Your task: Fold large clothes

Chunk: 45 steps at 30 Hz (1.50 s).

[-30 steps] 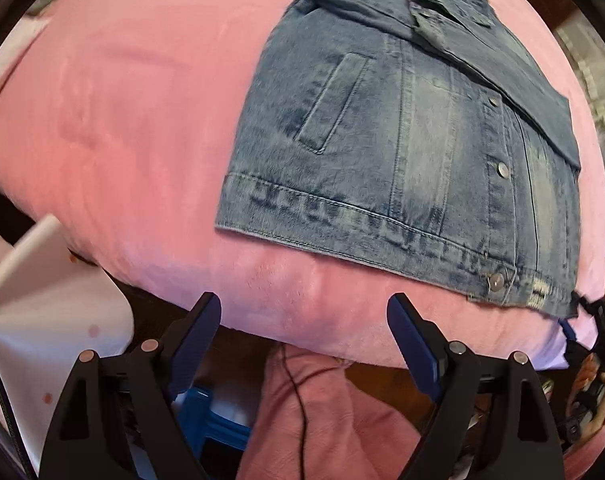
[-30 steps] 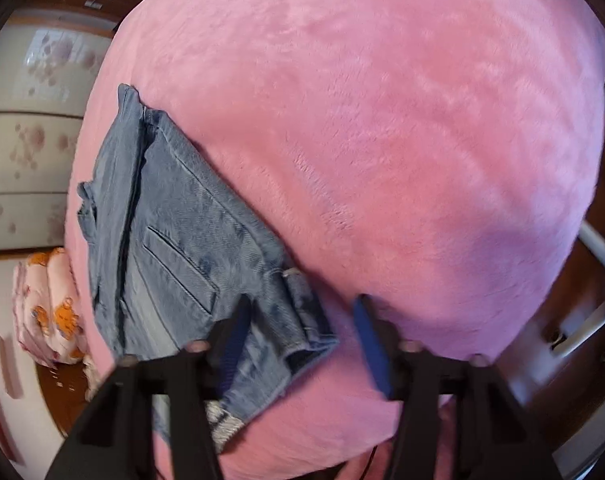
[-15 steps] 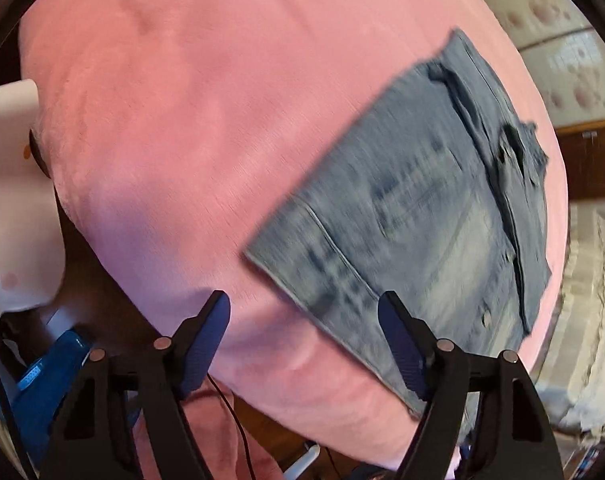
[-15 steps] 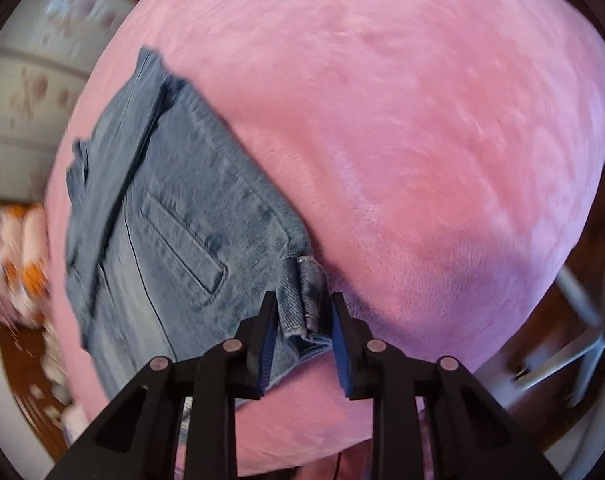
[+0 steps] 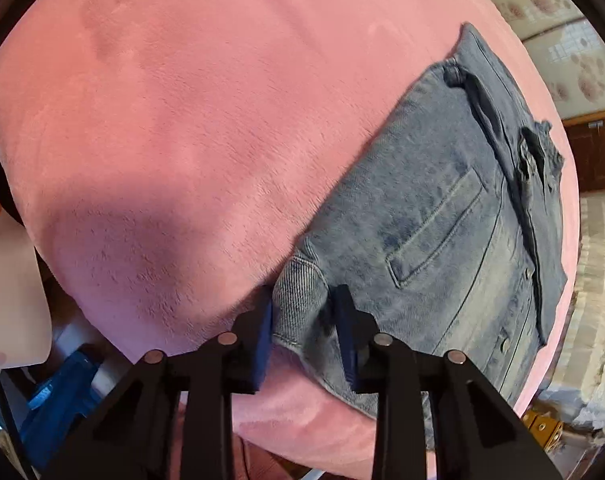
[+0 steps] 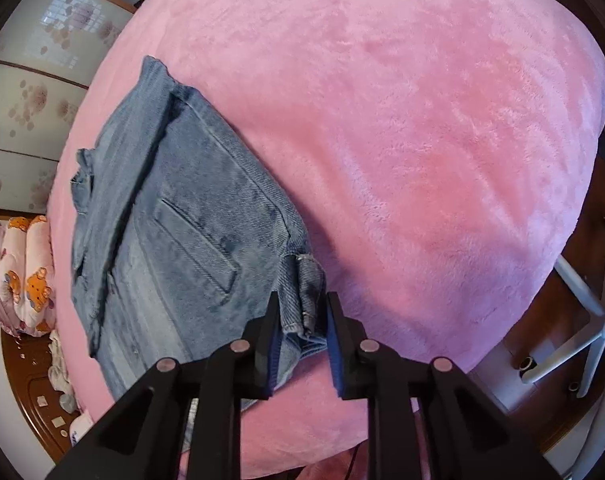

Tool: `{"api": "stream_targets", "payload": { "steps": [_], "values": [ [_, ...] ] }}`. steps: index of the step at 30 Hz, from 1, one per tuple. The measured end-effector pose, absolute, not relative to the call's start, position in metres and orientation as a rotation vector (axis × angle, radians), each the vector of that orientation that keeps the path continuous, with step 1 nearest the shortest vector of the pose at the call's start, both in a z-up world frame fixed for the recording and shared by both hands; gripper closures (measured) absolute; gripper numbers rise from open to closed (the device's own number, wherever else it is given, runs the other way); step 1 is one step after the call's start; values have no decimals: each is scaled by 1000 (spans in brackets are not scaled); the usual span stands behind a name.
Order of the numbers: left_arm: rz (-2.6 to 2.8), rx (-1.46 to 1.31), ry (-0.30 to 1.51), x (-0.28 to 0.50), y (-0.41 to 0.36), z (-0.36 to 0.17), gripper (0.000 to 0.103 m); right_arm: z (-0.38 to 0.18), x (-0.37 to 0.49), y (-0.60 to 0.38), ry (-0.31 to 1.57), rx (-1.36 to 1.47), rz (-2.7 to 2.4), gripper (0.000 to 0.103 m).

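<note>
Denim jacket (image 5: 442, 216), one, on pink blanket (image 5: 182, 120); left gripper (image 5: 304, 320) and right gripper (image 6: 302, 322), jaws just narrowed, each pinch a hem corner.

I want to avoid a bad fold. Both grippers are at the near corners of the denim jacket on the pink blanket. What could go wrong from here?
1. The left gripper, whose jaws have just been closing, pinches only a small bunch of the denim jacket; the corner may slip out on lifting.
2. The right gripper holds a rolled hem, so the fold may turn out uneven.
3. The plush pink blanket may drag the denim.
</note>
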State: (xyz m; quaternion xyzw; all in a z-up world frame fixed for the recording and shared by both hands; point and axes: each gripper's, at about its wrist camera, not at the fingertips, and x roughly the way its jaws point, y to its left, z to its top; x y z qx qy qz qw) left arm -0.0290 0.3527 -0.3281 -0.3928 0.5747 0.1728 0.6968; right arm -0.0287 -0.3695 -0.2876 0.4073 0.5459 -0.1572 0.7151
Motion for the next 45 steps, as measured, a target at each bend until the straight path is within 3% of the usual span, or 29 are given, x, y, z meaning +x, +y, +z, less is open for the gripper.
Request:
{"api": "stream_targets", "payload": {
  "steps": [6,15,29,37,45],
  "values": [
    [290,-875,1339,-20,347,-301,90,-265,-22,-352,1172,973,-299,90],
    [47,-786,1307,34,328,-223,91,-214,35,-294,1174,928,-177,91],
    [-162,-869,1021,174,351,-95,92,-131,137,-281,755,1204,-7,94],
    [26,-997,897,233,394,-98,93,-100,217,-314,646,1177,17,94],
    [198,-1057,877,300,409,-144,93,-143,311,-344,679,1202,-58,94]
  ]
}}
